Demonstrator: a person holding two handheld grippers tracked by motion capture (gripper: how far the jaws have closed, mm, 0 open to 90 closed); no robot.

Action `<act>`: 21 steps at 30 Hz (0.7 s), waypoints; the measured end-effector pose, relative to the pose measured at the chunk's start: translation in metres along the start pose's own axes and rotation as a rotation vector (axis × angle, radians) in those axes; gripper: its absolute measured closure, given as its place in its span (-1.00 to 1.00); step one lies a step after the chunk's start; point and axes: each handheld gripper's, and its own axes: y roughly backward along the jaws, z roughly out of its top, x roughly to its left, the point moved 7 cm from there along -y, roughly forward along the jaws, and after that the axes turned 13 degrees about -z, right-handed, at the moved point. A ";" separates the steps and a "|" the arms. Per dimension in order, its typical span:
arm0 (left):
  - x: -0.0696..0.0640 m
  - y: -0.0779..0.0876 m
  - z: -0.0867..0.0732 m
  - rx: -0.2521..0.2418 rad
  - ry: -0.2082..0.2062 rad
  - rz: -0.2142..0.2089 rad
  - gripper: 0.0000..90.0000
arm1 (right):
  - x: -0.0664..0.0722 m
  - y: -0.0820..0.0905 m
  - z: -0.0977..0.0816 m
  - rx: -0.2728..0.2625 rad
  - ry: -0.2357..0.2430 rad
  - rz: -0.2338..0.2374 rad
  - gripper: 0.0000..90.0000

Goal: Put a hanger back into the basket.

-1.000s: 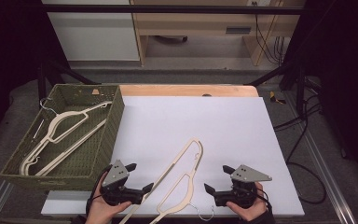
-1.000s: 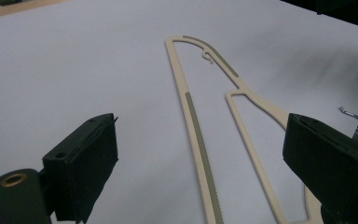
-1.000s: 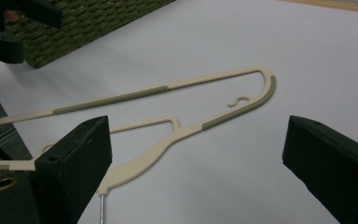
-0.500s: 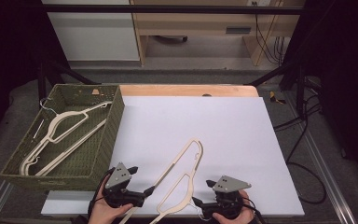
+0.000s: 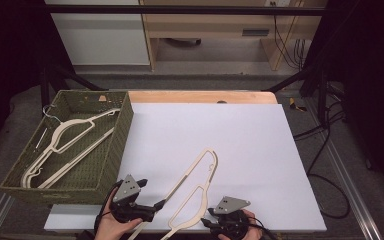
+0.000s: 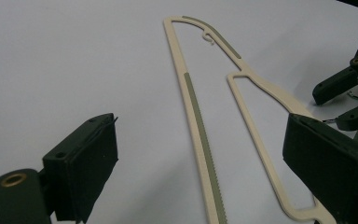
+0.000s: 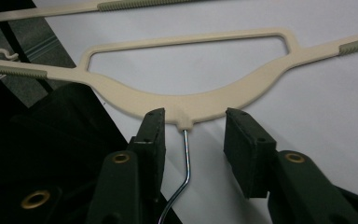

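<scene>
A cream plastic hanger (image 5: 195, 182) with a metal hook lies flat on the white table top (image 5: 240, 145), near the front edge. My left gripper (image 5: 152, 197) rests at the hanger's left side. Its jaws (image 6: 205, 158) stand wide open, with the hanger's bar and arm (image 6: 200, 121) lying between them untouched. My right gripper (image 5: 209, 220) is at the hanger's neck. Its jaws (image 7: 193, 140) have just been closing and now straddle the thin wire hook (image 7: 186, 154) below the neck (image 7: 186, 109). The pads stay clear of the wire.
A green woven basket (image 5: 125, 135) stands at the table's left edge with a few more cream hangers (image 5: 65, 145) inside. Cables trail on the floor at the right. The right gripper's jaws (image 6: 349, 93) show at the right edge of the left gripper view.
The right gripper has slid left and toward the front edge, up to the hanger's neck, and its jaws have narrowed around the hook. The left gripper and the hanger have stayed put.
</scene>
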 end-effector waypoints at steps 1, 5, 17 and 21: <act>0.000 0.000 0.000 0.000 0.000 0.000 -0.77 | 0.000 0.000 0.000 0.000 0.000 0.000 0.40; -0.001 -0.001 -0.001 0.004 -0.003 -0.002 -0.77 | 0.003 0.000 -0.001 0.015 0.037 -0.028 0.62; -0.004 -0.004 -0.001 0.014 -0.005 -0.010 -0.76 | 0.003 0.001 -0.002 0.054 0.033 -0.034 0.89; -0.006 -0.005 -0.001 0.017 -0.005 -0.016 -0.75 | 0.002 0.000 -0.002 0.065 0.020 -0.017 0.97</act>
